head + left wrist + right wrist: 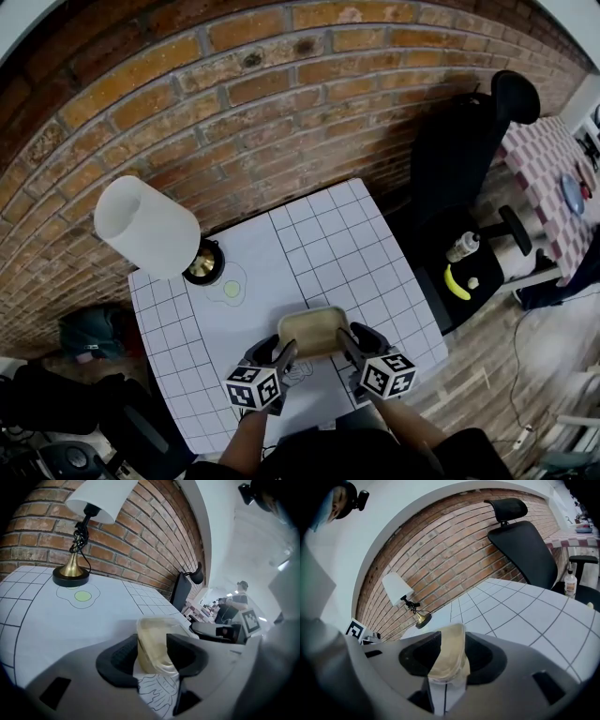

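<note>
A shallow, translucent beige plastic container [314,331] hangs just above the white gridded table [323,248], held between both grippers. My left gripper [284,354] is shut on its left rim; in the left gripper view the container [152,644] is pinched between the black jaws of the left gripper [152,660]. My right gripper [345,343] is shut on the right rim, and the right gripper view shows the container's edge [447,656] clamped in the right gripper [449,660]. Beneath it lies a paper with a line drawing [157,691].
A table lamp with a white shade [145,225] and brass base [202,262] stands at the table's back left, next to a printed egg-shaped mark [230,286]. A brick wall [281,103] runs behind. A black office chair [469,141] stands to the right.
</note>
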Tool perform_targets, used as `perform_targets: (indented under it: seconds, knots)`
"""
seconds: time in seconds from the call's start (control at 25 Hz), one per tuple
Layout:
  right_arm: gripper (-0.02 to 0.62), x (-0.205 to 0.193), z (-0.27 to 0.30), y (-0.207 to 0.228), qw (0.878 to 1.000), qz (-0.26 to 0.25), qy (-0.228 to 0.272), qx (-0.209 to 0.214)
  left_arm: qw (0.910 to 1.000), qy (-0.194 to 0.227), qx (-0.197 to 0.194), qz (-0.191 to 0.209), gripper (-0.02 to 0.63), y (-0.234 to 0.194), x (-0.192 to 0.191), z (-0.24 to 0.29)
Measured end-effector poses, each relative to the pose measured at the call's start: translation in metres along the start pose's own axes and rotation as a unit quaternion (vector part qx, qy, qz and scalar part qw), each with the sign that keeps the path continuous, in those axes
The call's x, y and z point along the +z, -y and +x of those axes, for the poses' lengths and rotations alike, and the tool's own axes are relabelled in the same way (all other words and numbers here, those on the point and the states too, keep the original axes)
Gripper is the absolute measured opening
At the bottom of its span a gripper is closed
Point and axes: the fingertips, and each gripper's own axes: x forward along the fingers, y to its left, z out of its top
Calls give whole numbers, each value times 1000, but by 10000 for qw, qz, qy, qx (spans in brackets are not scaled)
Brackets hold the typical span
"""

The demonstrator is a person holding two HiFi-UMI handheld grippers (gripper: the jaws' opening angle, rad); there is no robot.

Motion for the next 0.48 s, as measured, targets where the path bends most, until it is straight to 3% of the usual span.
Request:
perform_targets:
  seconds: [0.48]
  knots:
    - [143,10,-4,-11,9999,49,152,55,9997,219,58,11,184,4,10,-10]
